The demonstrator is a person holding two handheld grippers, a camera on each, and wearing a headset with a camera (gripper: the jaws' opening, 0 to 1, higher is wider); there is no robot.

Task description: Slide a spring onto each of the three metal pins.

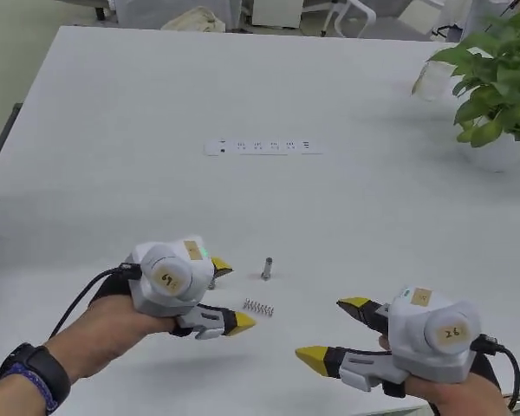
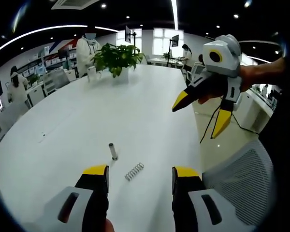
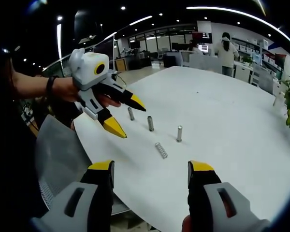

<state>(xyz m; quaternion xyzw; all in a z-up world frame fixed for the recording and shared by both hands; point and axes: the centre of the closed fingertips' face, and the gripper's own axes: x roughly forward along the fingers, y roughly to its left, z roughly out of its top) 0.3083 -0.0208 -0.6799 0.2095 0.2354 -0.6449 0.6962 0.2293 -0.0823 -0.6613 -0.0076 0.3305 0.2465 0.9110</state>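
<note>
Writing: each gripper carries tan stickers with hand-written marks, one on the round cap and one on the body. The characters are too small and skewed to read with confidence. The power strip (image 1: 262,147) at mid-table has dark markings, also illegible. No brand name can be made out.

Left gripper (image 1: 232,295): jaws released, nothing between them. Its yellow tips stand apart, with the spring (image 1: 258,307) lying on the table just off the lower tip. In the left gripper view the spring (image 2: 134,171) lies flat between the two tips, touching neither.

Right gripper (image 1: 333,331): jaws likewise released and empty, held off the table's near edge, apart from the spring.

Task items: the right gripper view shows three pins (image 3: 150,123) upright in a row on the table (image 3: 222,111), all bare. The spring (image 3: 160,150) lies loose just beside the row, on no pin. In the head view one pin (image 1: 266,269) stands clear just beyond the spring.

Obscured: a small grey object at the left gripper's upper jaw in the head view is mostly covered and cannot be identified. The plant (image 1: 494,78) is cut off at the right edge, and its pot is hard to make out against the table. A pale container (image 1: 429,78) beside it is blurred. Both forearms are cut off by the bottom edge of the picture.
</note>
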